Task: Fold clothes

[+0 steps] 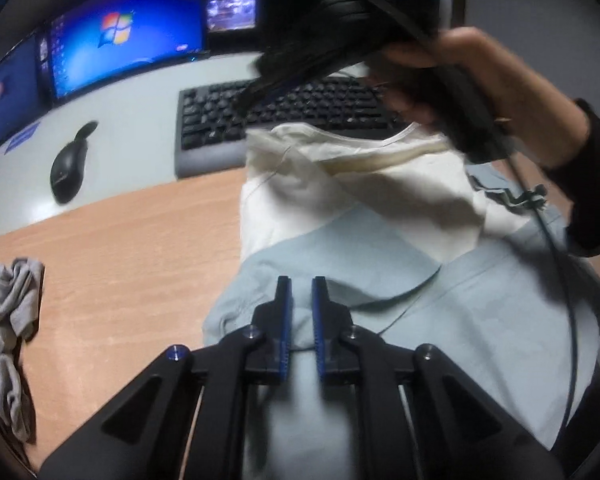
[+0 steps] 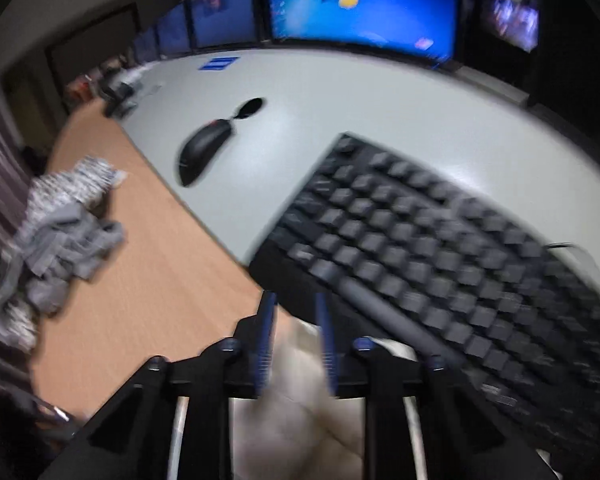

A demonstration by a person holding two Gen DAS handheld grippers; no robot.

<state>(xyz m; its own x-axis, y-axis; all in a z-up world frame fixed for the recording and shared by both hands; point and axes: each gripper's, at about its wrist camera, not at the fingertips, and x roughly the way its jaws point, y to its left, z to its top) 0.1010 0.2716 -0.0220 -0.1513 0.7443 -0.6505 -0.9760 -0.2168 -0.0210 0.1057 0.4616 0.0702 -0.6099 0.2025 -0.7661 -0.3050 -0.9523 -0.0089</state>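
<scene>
left gripper point(image 1: 302, 286) clenched on light blue garment point(image 1: 440, 300), on wooden desk point(image 1: 132, 240) before keyboard point(image 1: 284, 112). right gripper point(image 2: 296, 308) part-open, blurred; white shirt point(image 1: 340, 192) beneath, grip unclear.

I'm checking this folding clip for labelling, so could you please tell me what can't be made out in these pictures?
- Right gripper: right wrist view is motion-blurred; whether its pads press the white cloth is unclear.
- Right gripper's fingertips: blurred in the left wrist view.
- Blue shirt: cut off at the left wrist view's lower edge, partly under the left gripper.
- Grey clothes: cut off at the left edge.
</scene>
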